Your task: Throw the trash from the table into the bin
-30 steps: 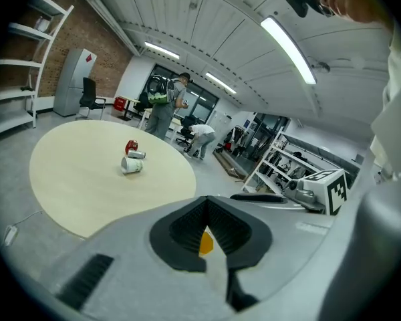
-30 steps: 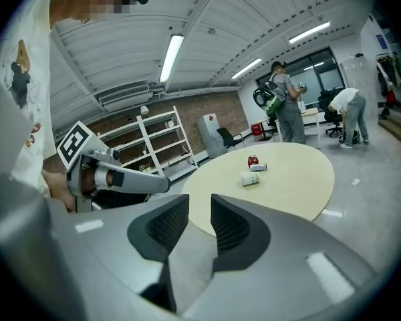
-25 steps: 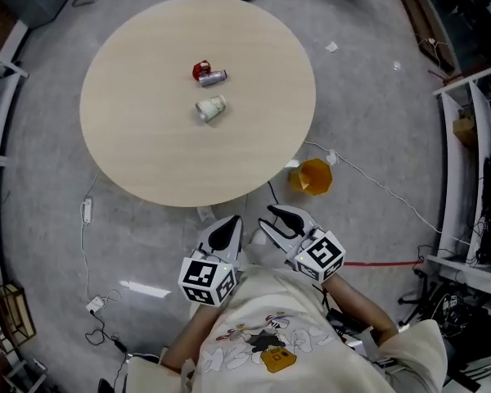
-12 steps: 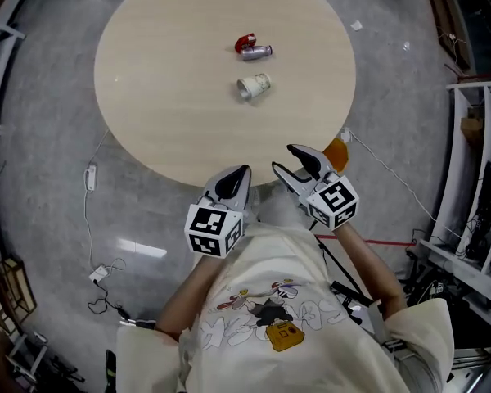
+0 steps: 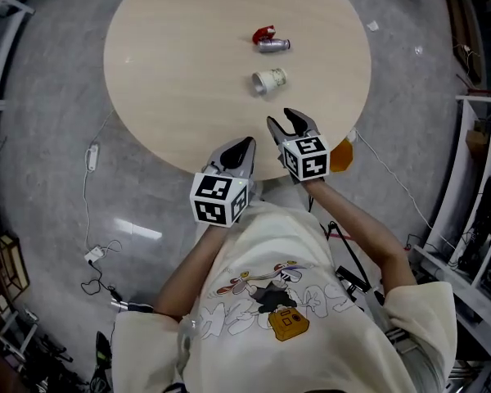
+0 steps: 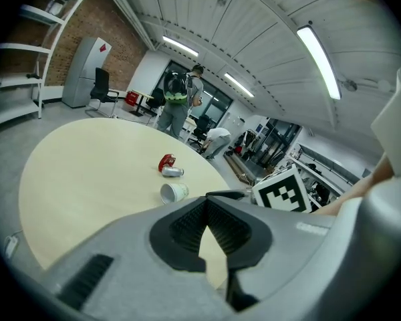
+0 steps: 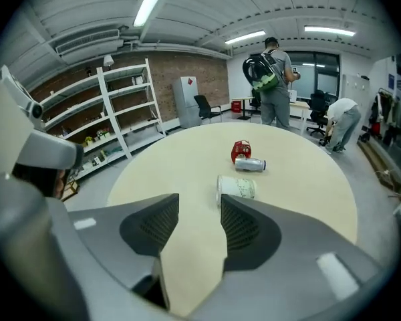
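A round pale wooden table point(image 5: 172, 64) carries three pieces of trash near its middle: a white paper cup point(image 5: 269, 81) lying on its side, a small silver metal can point(image 5: 274, 46) also on its side just beyond it, and a crumpled red can point(image 5: 263, 33) touching the silver one's far end. The orange plastic bin point(image 5: 340, 155) stands on the grey floor just beside the table's near right edge, partly hidden behind the right gripper's marker cube. The right gripper point(image 5: 283, 123) hangs over the near part of the table and points down toward the paper cup, which lies close ahead of its jaw tips but apart from them. Its jaws stand apart with only bare tabletop between them, having just opened wide and then eased in a little. The left gripper point(image 5: 244, 144) is held above the table's near edge, its jaw tips pressed together and holding nothing.
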Motion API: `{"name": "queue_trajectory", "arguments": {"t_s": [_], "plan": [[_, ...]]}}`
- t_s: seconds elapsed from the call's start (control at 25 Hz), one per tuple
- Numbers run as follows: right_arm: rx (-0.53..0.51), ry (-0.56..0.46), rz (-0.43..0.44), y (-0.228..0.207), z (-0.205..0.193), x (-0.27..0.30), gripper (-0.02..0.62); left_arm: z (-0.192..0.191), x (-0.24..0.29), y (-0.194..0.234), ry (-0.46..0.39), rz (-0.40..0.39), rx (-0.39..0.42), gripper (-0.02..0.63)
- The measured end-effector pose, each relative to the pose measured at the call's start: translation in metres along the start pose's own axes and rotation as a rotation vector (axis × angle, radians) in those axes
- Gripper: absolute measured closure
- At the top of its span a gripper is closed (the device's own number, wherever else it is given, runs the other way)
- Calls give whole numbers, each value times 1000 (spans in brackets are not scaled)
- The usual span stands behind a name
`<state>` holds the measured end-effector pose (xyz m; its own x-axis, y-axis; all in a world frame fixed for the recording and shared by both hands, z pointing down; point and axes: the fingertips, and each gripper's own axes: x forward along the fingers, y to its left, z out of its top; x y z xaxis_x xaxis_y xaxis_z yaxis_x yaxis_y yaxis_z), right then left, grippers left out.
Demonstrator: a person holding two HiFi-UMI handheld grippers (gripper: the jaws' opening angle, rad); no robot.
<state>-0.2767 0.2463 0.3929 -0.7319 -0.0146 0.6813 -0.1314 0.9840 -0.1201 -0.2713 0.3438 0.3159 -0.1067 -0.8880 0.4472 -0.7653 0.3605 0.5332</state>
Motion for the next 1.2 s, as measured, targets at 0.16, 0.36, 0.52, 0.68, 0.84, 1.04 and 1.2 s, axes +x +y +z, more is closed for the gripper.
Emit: {"name": "queue_trajectory", "arguments": {"t_s": [0.16, 0.36, 0.52, 0.68, 0.84, 1.04, 1.2], "plan": [[1, 49, -71, -15, -5, 37, 393, -1, 11, 16, 22, 19, 0, 603], [0, 63, -177, -26, 1, 66, 403, 4, 12, 24, 31, 16, -9, 603], [13, 87, -270, -31, 7, 91, 403, 6, 9, 37, 52, 13, -20, 603], [80, 120, -366, -40, 4, 114, 398, 9, 9, 57, 63, 14, -39, 603], [128, 170, -467, -50, -1, 119, 415, 11, 5, 69, 71, 14, -51, 603], [44, 201, -546, -62, 1, 115, 510, 13, 6, 74, 81, -7, -56, 603], [13, 203, -565, -66, 5, 109, 533, 15, 9, 80, 79, -32, -67, 603]]}}
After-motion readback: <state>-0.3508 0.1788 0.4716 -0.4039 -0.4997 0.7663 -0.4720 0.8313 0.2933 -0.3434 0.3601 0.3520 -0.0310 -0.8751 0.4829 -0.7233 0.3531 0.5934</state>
